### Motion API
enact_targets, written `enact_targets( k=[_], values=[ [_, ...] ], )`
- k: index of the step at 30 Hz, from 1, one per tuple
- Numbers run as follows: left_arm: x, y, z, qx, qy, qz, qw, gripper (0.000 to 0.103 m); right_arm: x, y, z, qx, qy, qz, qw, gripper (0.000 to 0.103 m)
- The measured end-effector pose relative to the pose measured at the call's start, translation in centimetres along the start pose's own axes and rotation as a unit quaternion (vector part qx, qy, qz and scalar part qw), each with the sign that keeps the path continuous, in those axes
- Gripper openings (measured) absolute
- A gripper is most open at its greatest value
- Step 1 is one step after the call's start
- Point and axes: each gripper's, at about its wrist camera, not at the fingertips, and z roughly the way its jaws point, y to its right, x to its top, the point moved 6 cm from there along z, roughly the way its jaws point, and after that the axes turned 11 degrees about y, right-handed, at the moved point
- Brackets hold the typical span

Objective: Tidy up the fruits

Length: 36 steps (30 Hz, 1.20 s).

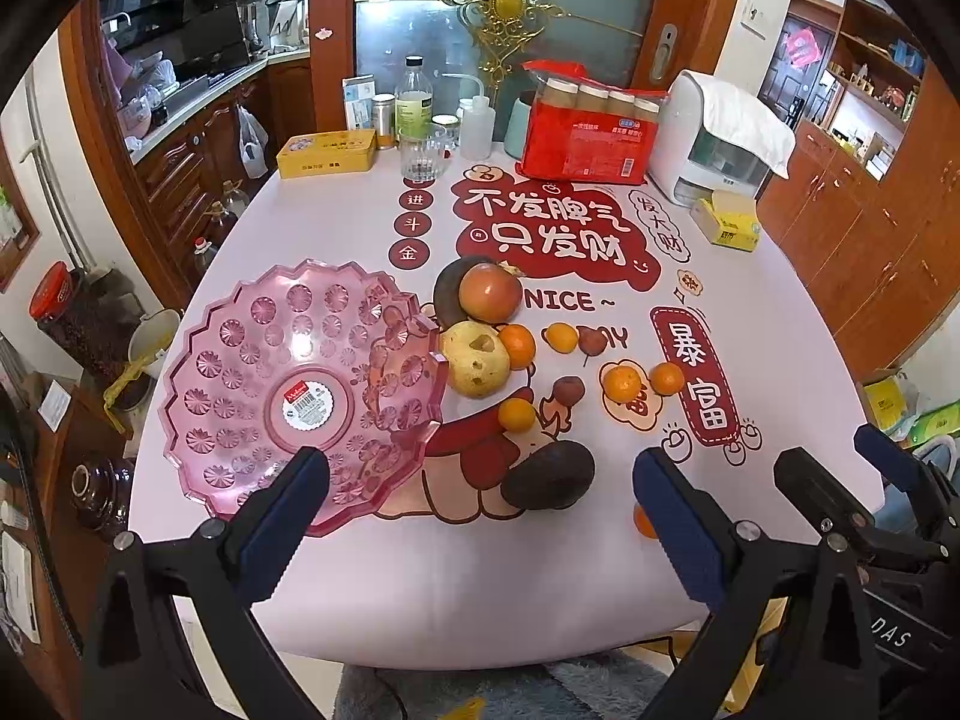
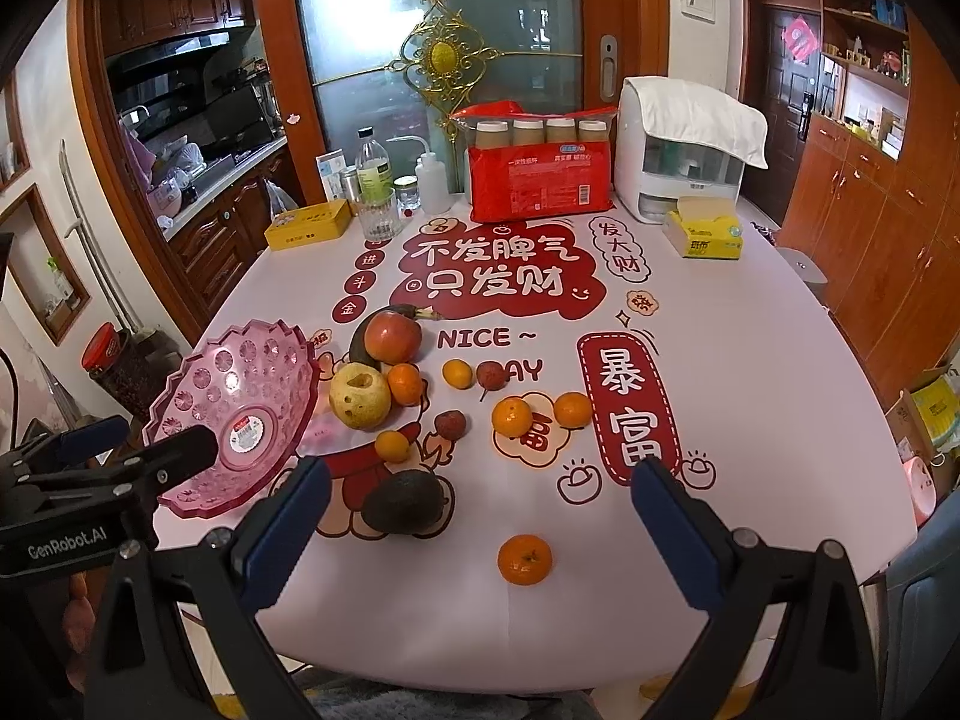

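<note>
The table (image 2: 750, 360) is carrying all items on a printed cloth. The pink bowl (image 1: 240, 372) is sitting empty at the left, evidently the intended receptacle. No fruit is in it yet; all of it is lying loose beside the bowl: an apple (image 2: 393, 337), a pear (image 2: 359, 396), an avocado (image 2: 401, 500), several tangerines and two lychees (image 2: 450, 423). One tangerine (image 2: 524, 559) is lying apart, nearest the right gripper (image 2: 480, 516). Both that and the left gripper (image 1: 480, 504) are hovering with jaws spread wide, holding nothing, probably readying a first pick.
</note>
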Motion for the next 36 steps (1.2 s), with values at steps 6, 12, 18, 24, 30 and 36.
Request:
enact_targets(
  k=[6, 12, 18, 24, 30, 36],
  values=[
    [0.4, -0.2, 0.5, 0.016, 0.003, 0.001, 0.9999, 0.101, 0.4, 1.8, 0.0, -0.011, 0.004, 0.002, 1.000, 0.101],
    [1.6, 0.2, 0.7, 0.028, 0.027, 0.018, 0.9991, 0.101, 1.2, 3.3, -0.2, -0.020, 0.012, -0.007, 1.000, 0.101],
    [1.4, 2.0, 2.2, 0.017, 0.016, 0.057, 0.9981, 0.101, 0.7, 4.2, 1.1, -0.019, -0.011, -0.026, 0.999, 0.101],
    [-0.7, 3.8, 5.0, -0.002, -0.025, 0.074, 0.9969, 0.101, -2.2, 4.7, 3.8, -0.013, -0.060, -0.051, 0.997, 0.100],
    [-3.6, 4.8, 9.0, -0.027, -0.078, 0.071, 0.9941, 0.101, -5.8, 5.9, 7.0, 0.003, -0.121, -0.040, 0.992, 0.095],
    [-6.5, 4.7, 13.1, -0.038, -0.124, 0.060, 0.9898, 0.101, -9.5, 6.3, 10.0, 0.030, -0.182, -0.009, 0.983, 0.088]
  ],
)
